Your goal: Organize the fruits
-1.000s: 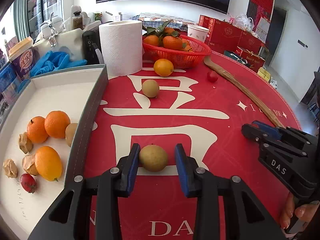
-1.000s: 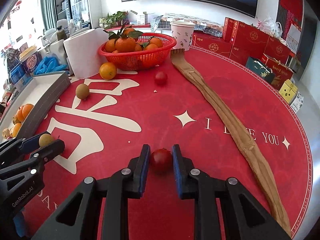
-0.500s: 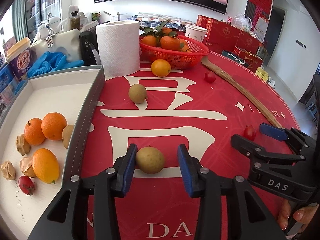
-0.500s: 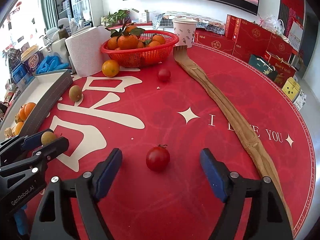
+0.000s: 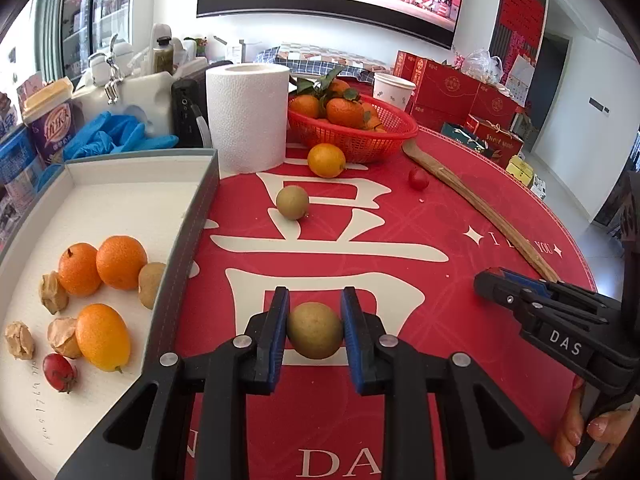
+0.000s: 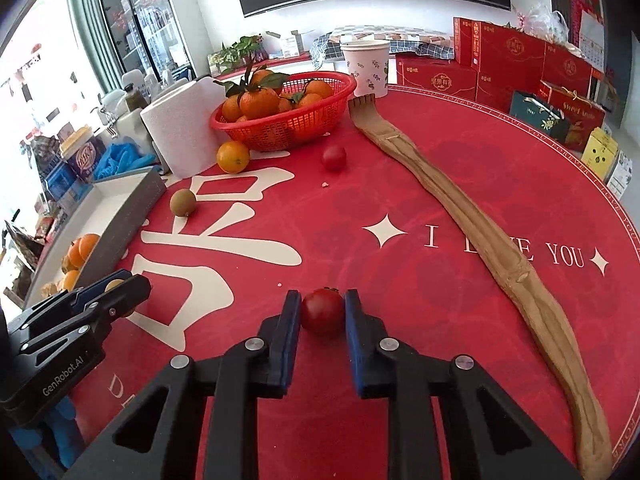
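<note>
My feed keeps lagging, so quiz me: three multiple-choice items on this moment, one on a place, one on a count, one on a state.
1. Where is the white tray?
A. left of the left gripper
B. behind the red basket
C. beside the back scratcher

2. How many small red fruits lie in the tray?
A. none
B. one
C. three

3. What are the right gripper jaws doing?
A. wide open over bare cloth
B. shut on a tomato
C. shut on an orange

Answers: 1 A, the tray shows along the left wrist view's left side. 2 B, a single red fruit sits near its front. 3 B, both pads touch the tomato.
</note>
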